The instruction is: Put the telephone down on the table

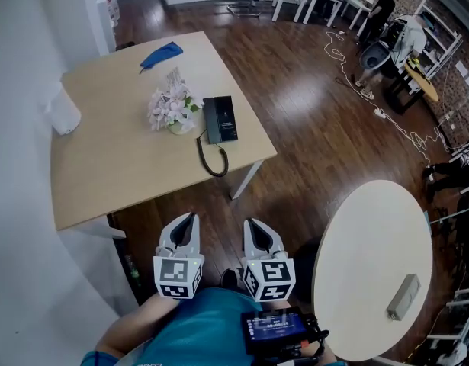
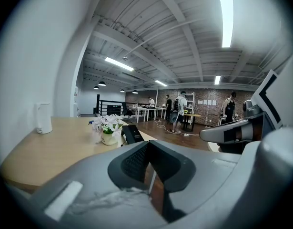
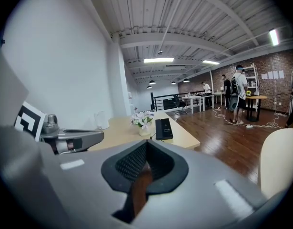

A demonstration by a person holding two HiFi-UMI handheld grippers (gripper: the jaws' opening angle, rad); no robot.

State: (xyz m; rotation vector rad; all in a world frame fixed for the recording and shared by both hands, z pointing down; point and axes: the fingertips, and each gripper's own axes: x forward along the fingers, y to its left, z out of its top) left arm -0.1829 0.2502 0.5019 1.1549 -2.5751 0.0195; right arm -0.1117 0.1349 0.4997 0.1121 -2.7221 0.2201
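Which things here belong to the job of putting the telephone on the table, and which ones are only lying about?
For the job: telephone, its cord, wooden table, left gripper, right gripper (both shut, empty).
Lying about: flower pot, blue cloth, white jug, round table, grey block on it.
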